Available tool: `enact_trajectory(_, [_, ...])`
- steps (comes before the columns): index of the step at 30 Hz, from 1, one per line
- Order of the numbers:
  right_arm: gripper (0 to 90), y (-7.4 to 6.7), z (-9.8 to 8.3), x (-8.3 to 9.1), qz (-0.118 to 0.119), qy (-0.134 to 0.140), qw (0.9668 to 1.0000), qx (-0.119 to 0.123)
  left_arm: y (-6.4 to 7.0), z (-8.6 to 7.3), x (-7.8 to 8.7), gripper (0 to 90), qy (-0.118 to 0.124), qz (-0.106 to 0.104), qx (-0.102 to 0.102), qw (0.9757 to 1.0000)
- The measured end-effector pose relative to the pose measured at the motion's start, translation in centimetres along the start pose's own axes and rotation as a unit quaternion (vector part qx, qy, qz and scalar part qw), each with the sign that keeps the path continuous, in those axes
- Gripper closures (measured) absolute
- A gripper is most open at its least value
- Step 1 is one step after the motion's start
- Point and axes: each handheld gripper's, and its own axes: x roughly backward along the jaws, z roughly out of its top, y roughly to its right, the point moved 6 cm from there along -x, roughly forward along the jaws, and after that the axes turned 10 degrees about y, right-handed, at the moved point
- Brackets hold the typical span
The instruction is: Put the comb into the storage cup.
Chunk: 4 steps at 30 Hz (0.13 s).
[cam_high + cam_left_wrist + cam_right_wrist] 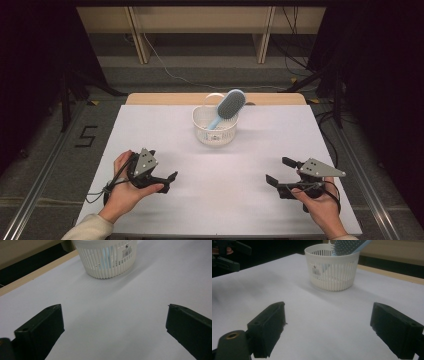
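Observation:
A white slatted basket (215,136) stands at the back middle of the white table top. A light blue hairbrush (230,105) leans in it, handle down, its bristled head sticking out over the right rim. My left gripper (170,181) rests low at the front left, open and holding nothing. My right gripper (276,170) is at the front right, also open with nothing between its fingers. The left gripper view has the basket (110,265) ahead of the wide-apart jaws of the left gripper (114,307). The right gripper view looks past the right gripper (328,305) to the basket (337,277) and the brush head (348,246).
The white sheet (210,200) covers a wooden table whose far edge (165,98) shows behind the basket. Cables and table legs lie on the floor beyond. The left gripper (227,255) appears at the top left of the right gripper view.

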Motion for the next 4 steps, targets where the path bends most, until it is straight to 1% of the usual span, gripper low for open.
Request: enact_trajectory(4, [13.4,0.03,0.0,0.0,0.0,0.001,1.0,0.001,-0.03,-0.02,-0.01,0.9,0.0,0.001,0.0,1.0])
